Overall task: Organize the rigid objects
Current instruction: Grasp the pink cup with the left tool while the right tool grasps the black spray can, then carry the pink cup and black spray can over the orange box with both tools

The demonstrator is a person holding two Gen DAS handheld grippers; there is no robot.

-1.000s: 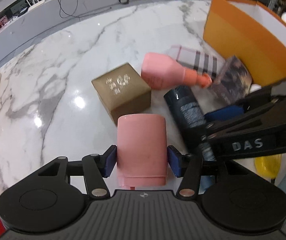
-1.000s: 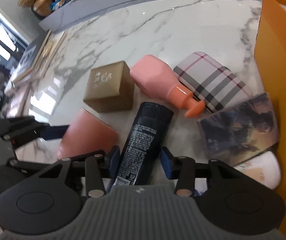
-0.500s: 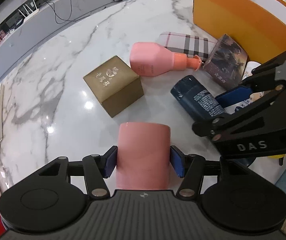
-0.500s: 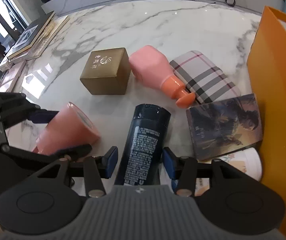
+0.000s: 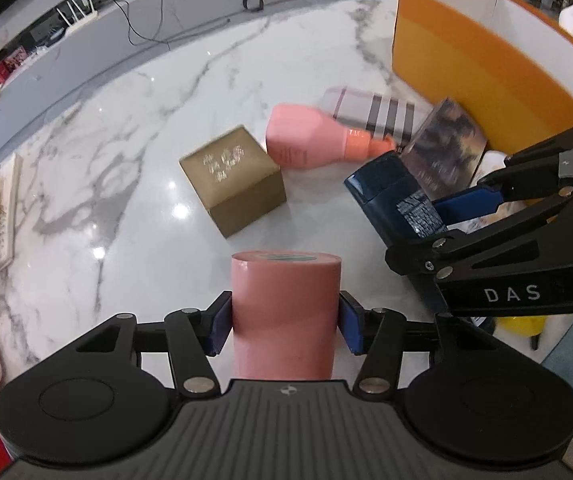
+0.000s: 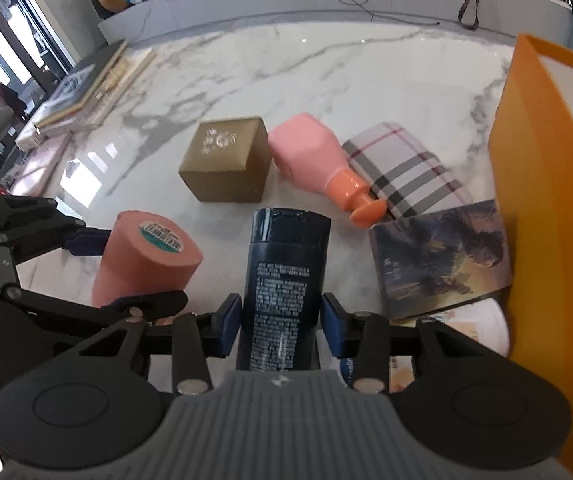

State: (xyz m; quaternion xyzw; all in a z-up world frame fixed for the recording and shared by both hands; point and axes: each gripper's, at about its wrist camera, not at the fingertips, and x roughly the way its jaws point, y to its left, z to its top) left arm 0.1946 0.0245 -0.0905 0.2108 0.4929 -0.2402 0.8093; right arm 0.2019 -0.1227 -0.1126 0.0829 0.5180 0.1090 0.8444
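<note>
My left gripper is shut on a pink cylinder, held above the marble table; the cylinder also shows in the right wrist view. My right gripper is shut on a dark blue bottle, which also shows in the left wrist view, lifted off the table. On the table lie a gold box, a pink bottle with an orange cap, a plaid case and a dark picture card.
A tall orange box with a white inside stands at the right, close to the card. A white round item lies under the card. Books and frames lie stacked at the table's left edge.
Both grippers have risen with their objects and drawn back from the pile. The pink cylinder has tilted more upright, and the dark bottle has come off the table.
</note>
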